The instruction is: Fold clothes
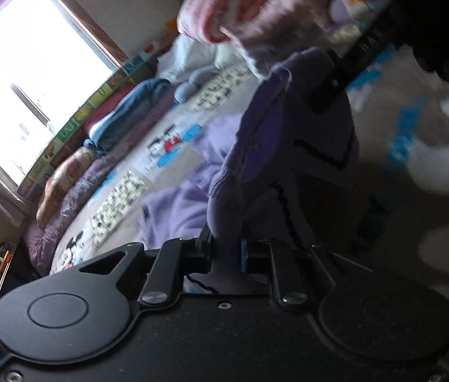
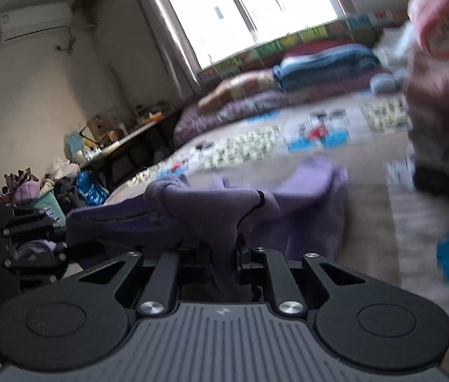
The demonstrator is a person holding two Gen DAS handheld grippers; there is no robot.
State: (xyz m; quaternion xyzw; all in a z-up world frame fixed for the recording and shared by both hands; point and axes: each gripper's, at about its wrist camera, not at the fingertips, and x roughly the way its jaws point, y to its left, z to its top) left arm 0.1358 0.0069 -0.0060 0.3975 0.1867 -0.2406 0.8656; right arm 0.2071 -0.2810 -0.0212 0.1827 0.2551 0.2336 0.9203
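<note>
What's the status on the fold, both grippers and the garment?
Left gripper shut on purple garment. Right gripper shut on same garment, stretched between them over bed. Nothing in the way.

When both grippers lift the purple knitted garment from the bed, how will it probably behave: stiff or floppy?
Probably floppy: the purple garment sags and bunches between the left gripper and the right gripper. It looks soft and light, since thin pinches of fabric carry it. Its free part trails on the bed cover, so it may drag.

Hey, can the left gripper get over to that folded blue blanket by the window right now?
Probably not yet. The left gripper has its jaws clamped on the purple garment, so it isn't free, though the bed towards the blue blanket looks unobstructed.
</note>
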